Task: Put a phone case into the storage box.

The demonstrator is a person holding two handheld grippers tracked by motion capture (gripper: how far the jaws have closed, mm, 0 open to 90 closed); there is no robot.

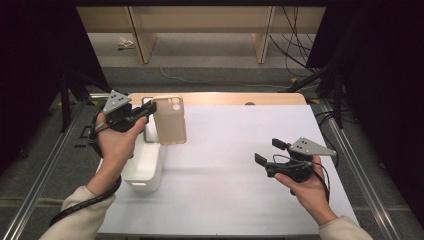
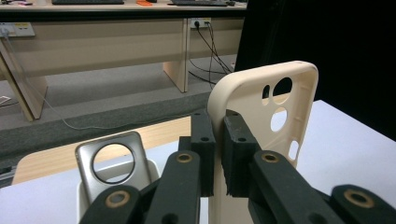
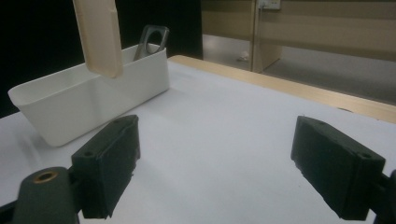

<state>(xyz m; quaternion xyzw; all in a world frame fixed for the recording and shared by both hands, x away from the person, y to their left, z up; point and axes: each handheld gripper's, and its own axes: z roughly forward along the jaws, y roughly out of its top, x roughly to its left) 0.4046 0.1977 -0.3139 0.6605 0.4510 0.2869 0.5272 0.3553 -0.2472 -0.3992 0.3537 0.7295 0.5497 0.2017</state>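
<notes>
Two black jaws of the left gripper (image 2: 218, 154) are clamped tight on the side wall of a cream phone case (image 2: 261, 116), pads pressing that thin rim from both sides, and the case stands upright in the grip with its camera cut-outs at the upper end. In the high view the left gripper (image 1: 148, 110) sits at about ten o'clock on the table, and the phone case (image 1: 170, 120) hangs in the air just to its right, above the far end of a white bin (image 1: 145, 170) and the edge of the white mat (image 1: 235, 170). Just behind the case, a grey metal phone case (image 2: 114, 161) with a large round opening leans upright inside the bin. Farther out, at about four o'clock, the right gripper (image 1: 272, 152) is held low over the mat, well apart from the case; its jaws stand wide open with nothing between them, and the right gripper view looks across the bare mat toward the white bin (image 3: 88, 100) at ten o'clock, with the cream case (image 3: 100, 35) hanging above its near rim.
</notes>
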